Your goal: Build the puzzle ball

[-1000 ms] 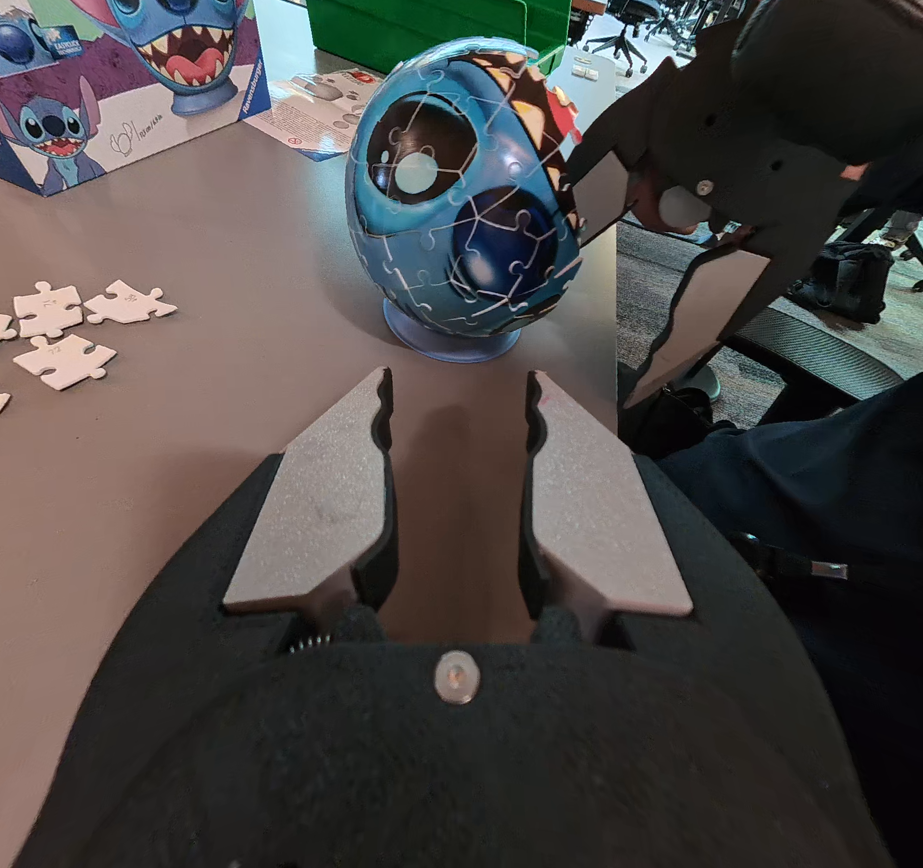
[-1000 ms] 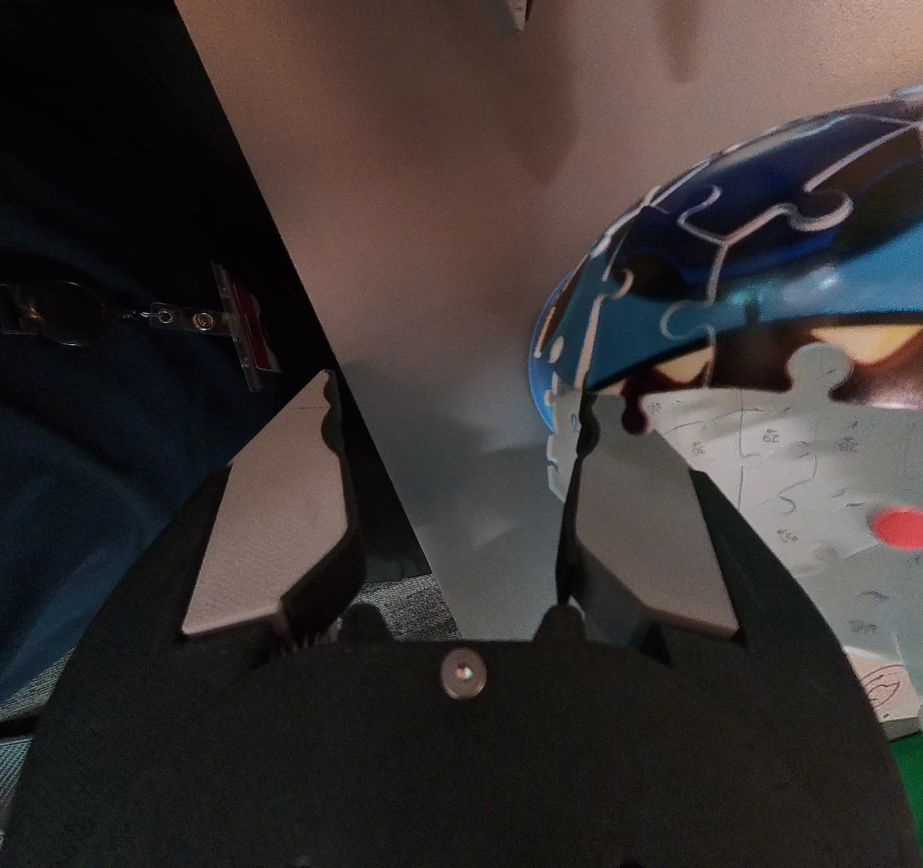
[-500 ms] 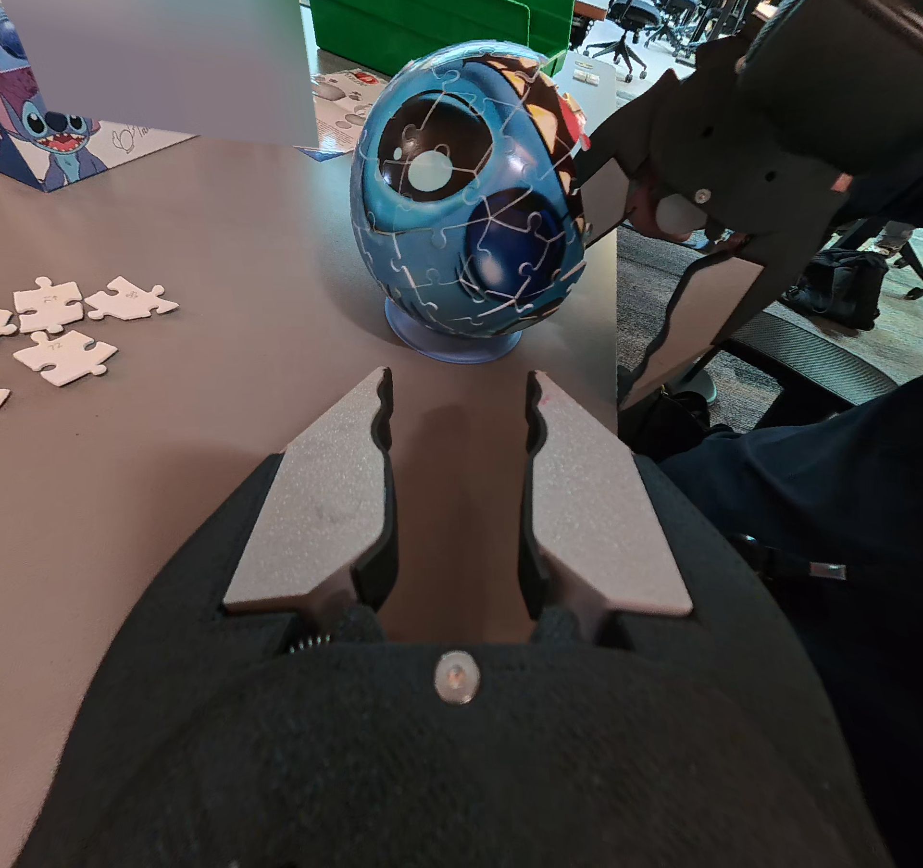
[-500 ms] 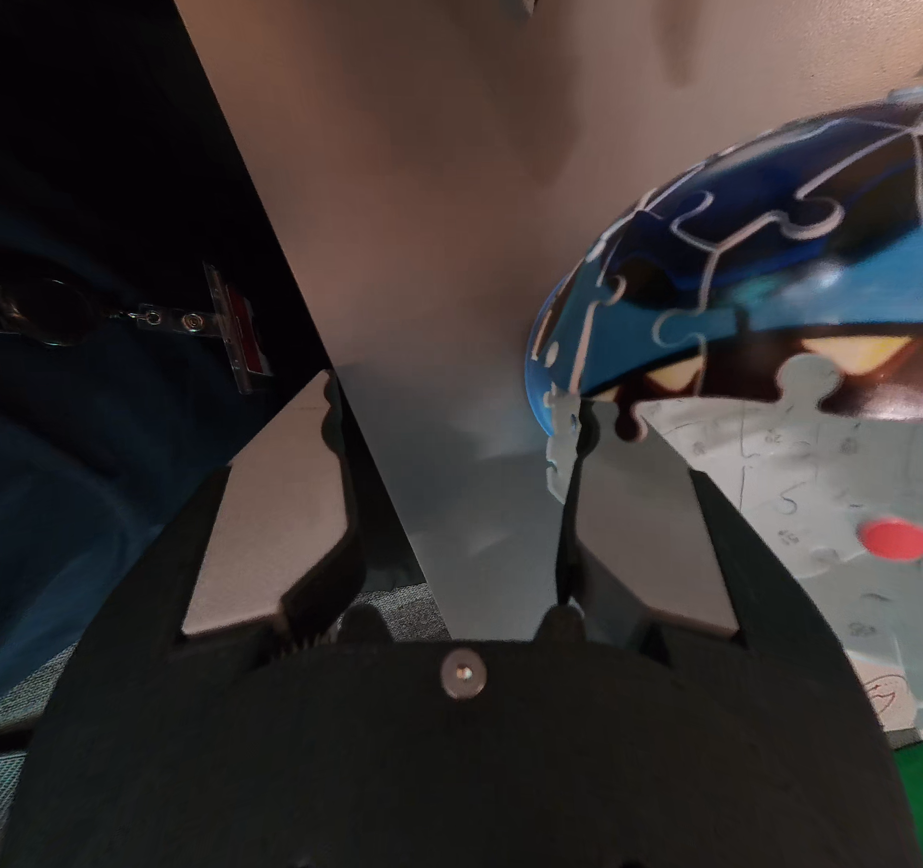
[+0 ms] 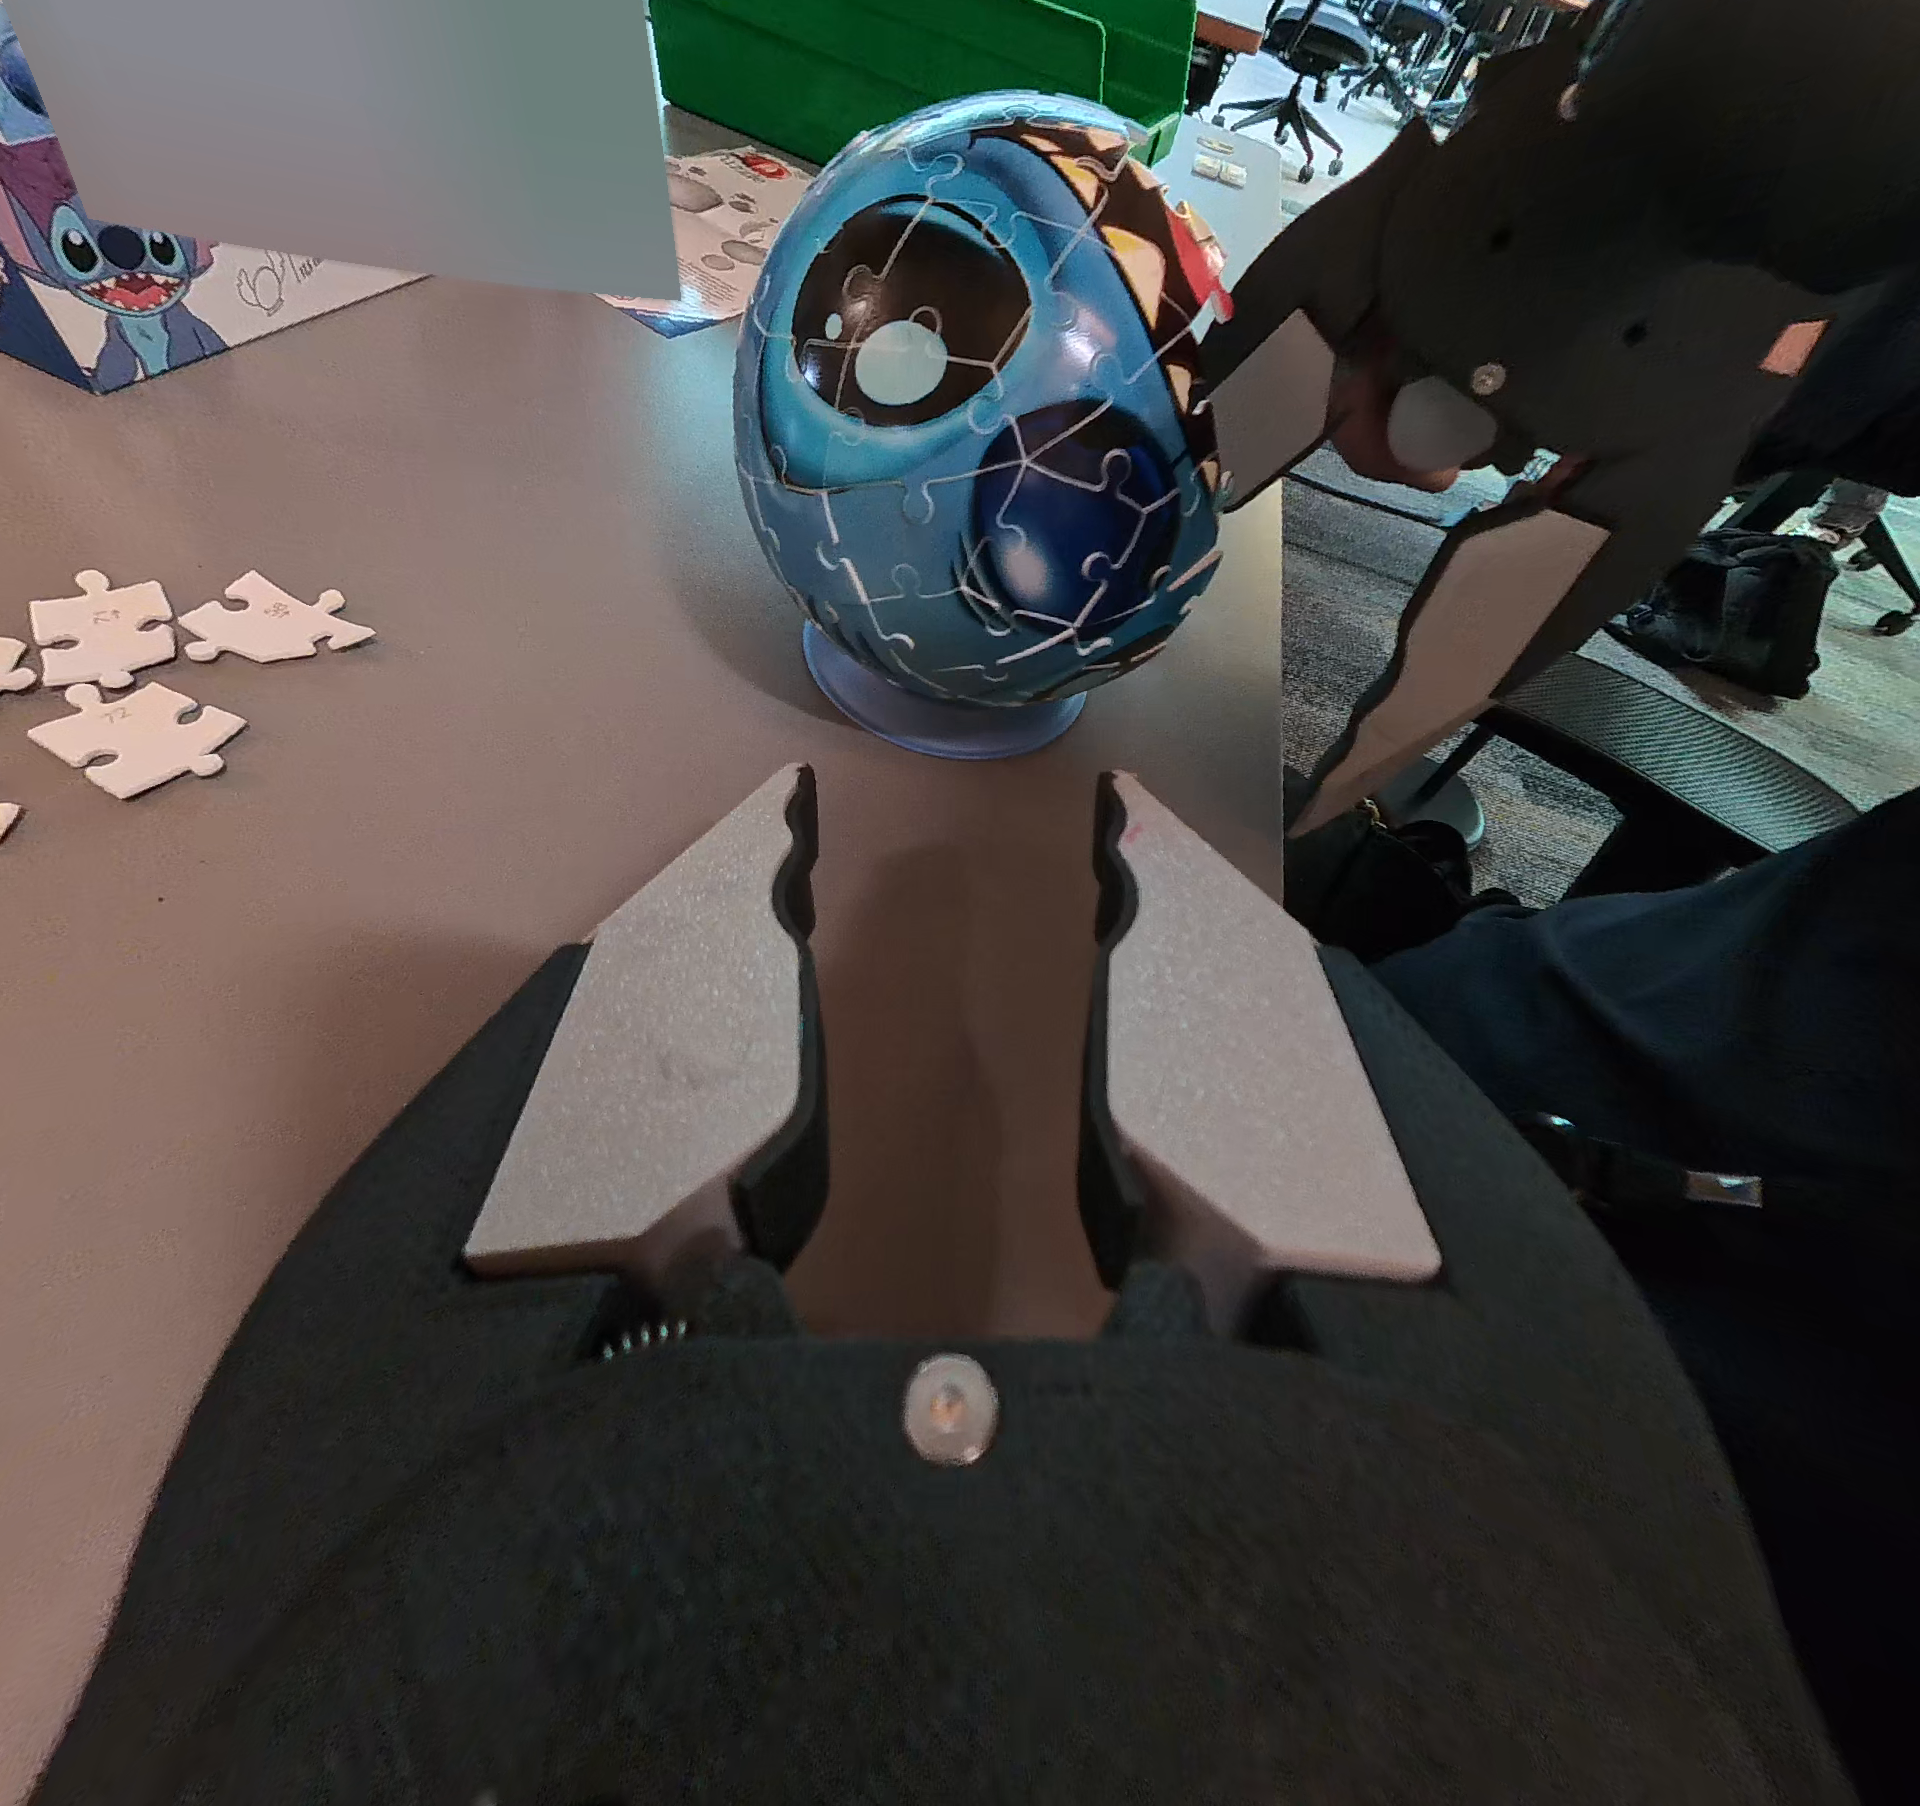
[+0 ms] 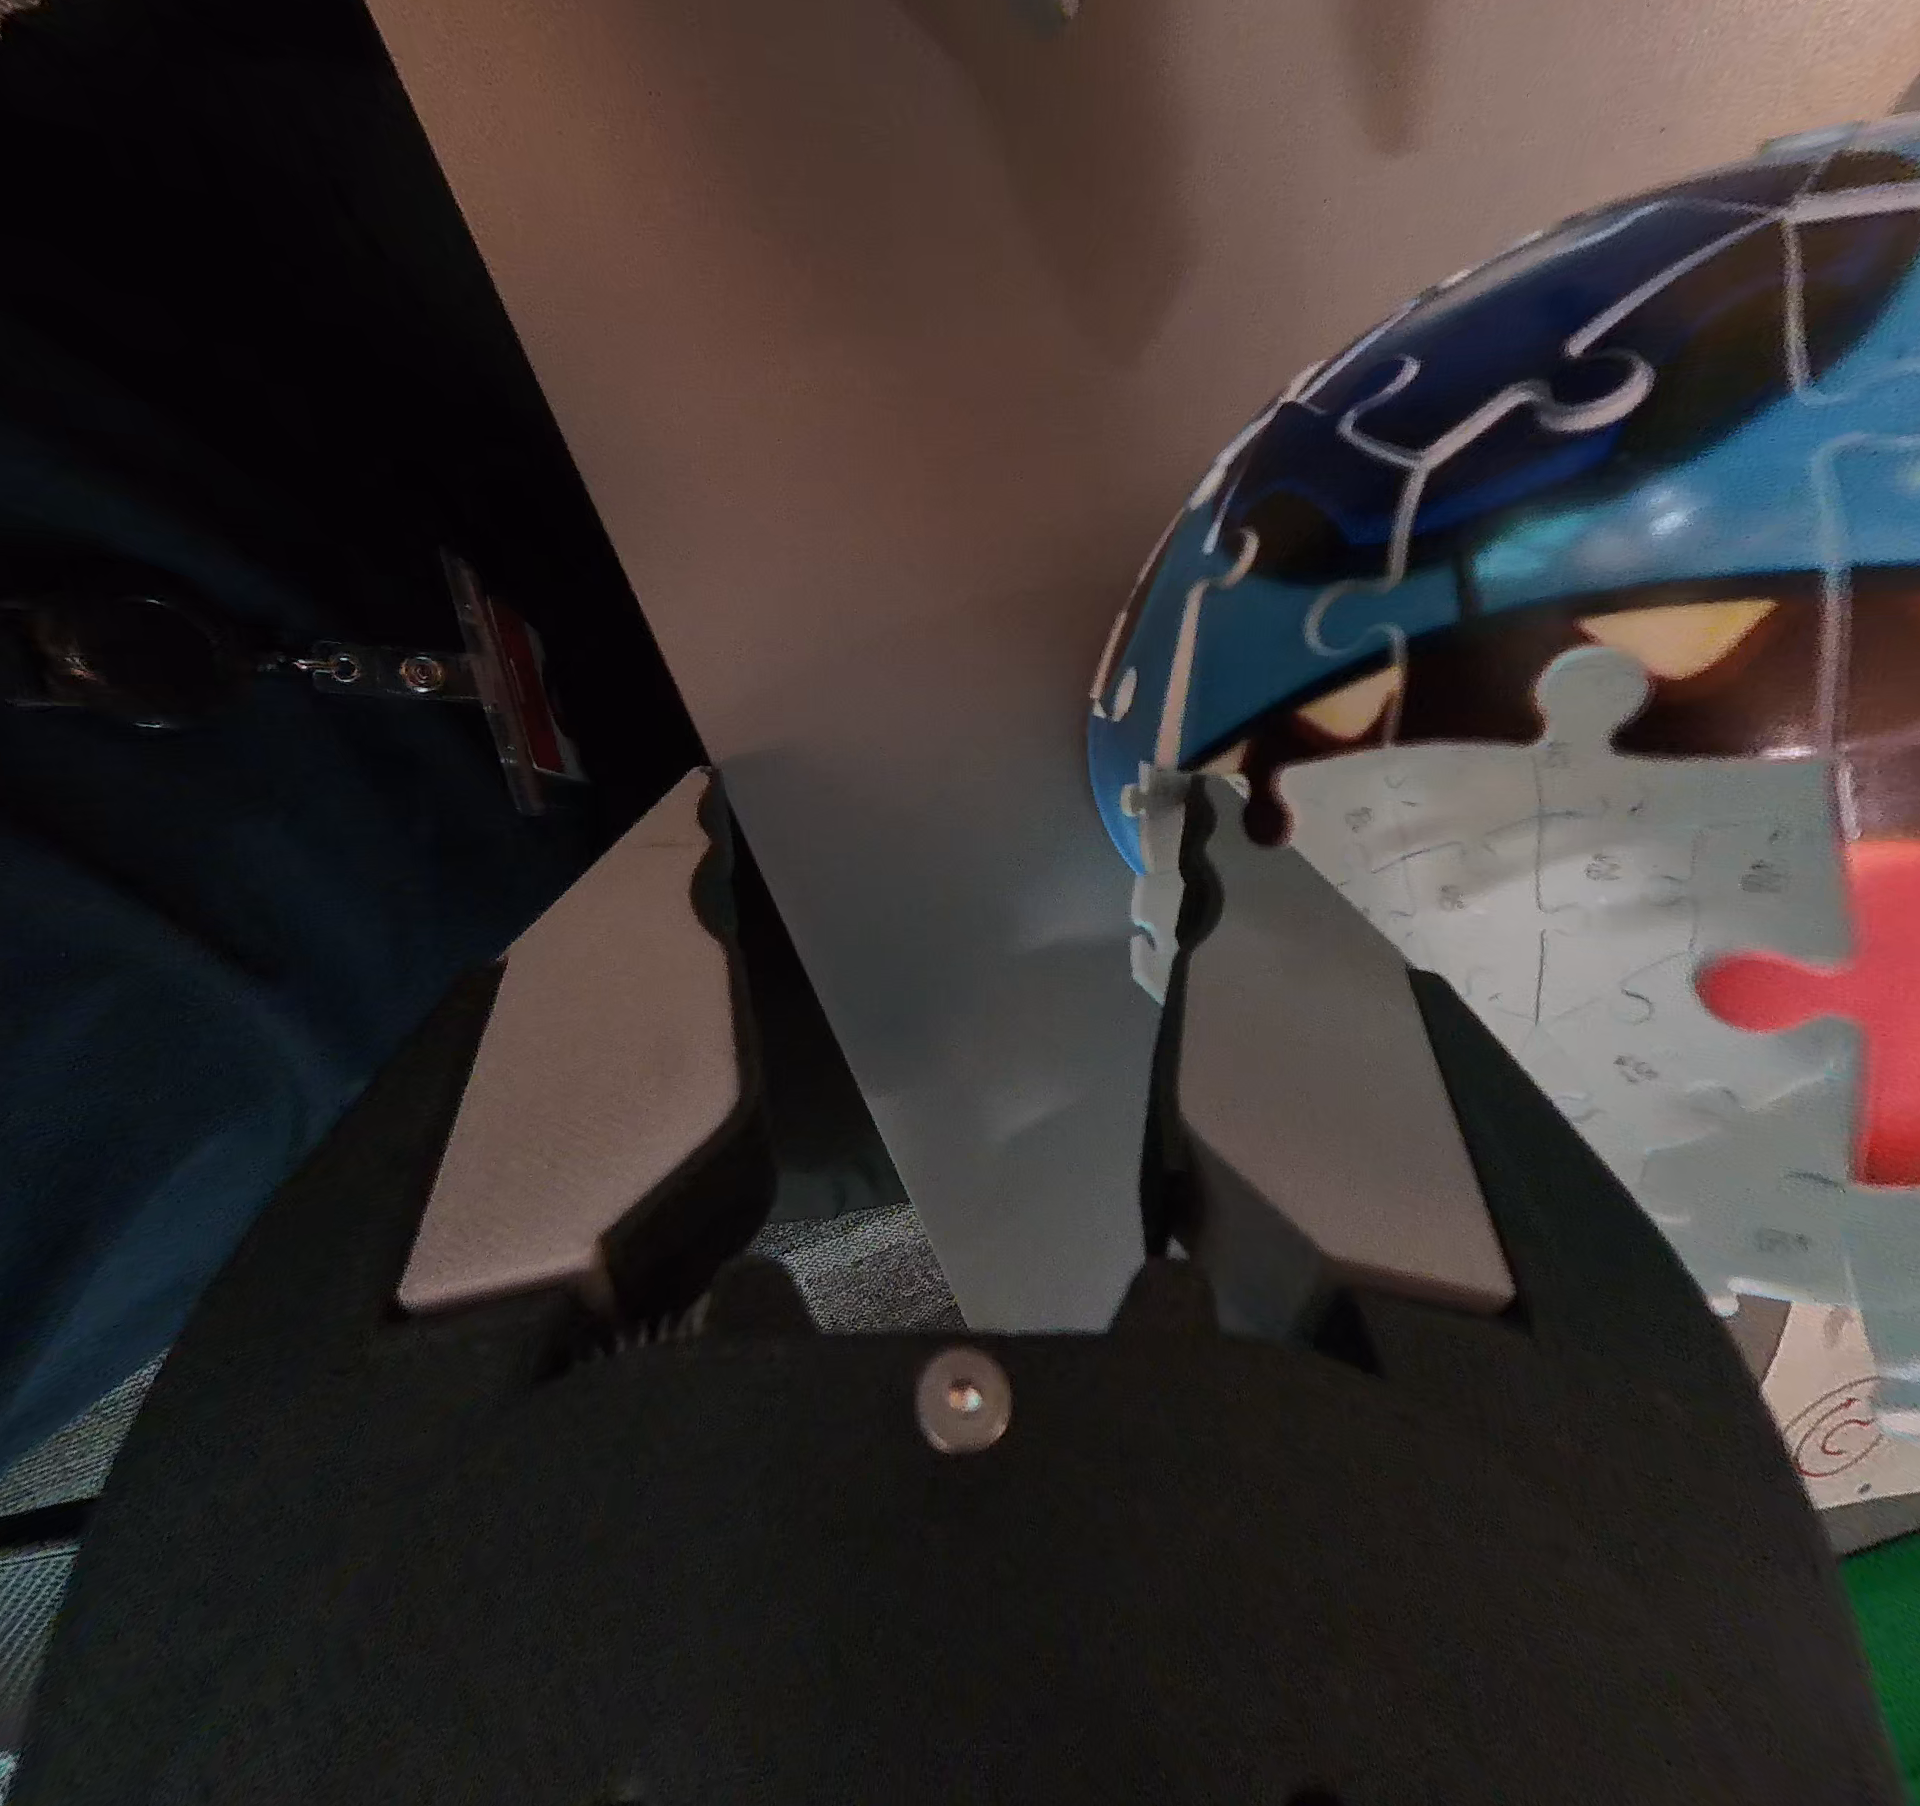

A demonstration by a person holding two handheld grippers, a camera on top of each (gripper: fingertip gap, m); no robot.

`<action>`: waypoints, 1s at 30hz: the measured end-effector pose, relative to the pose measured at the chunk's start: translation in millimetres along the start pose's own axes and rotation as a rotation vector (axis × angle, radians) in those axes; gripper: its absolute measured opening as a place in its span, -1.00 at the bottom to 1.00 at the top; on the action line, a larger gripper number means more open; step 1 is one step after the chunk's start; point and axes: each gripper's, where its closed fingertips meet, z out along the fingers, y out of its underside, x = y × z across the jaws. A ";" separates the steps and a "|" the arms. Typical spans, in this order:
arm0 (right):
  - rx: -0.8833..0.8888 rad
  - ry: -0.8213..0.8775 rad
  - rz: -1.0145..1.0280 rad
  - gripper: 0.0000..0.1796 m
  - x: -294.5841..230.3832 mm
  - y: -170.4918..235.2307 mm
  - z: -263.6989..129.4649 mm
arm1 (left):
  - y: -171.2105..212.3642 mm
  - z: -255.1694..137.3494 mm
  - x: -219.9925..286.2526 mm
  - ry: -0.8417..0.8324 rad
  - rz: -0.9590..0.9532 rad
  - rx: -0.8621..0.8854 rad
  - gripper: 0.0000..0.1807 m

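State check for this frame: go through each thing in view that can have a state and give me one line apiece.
puzzle ball: partly built, open on its right side, tilted on its stand.
stand: flat on the table, under the ball.
loose pieces: white backs up, lying apart from the ball.
left gripper: open, empty, short of the ball.
right gripper: open, one finger at the ball's open edge.
puzzle box: upright, partly masked.

Grey-brown table (image 5: pixel 436 530): puzzle ball (image 5: pixel 966 406) on stand, loose pieces (image 5: pixel 135 655), box (image 5: pixel 114 302), leaflet (image 5: pixel 732 239).
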 end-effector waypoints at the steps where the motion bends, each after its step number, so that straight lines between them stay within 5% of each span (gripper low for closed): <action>1: 0.002 -0.002 0.002 -0.06 -0.3 -0.2 0.0 | 0.0 0.0 -0.1 0.000 -0.002 0.001 -0.43; 30: 0.041 -0.040 0.004 0.10 1.1 0.9 6.0 | -0.2 0.2 -2.6 0.006 -0.032 0.001 -0.43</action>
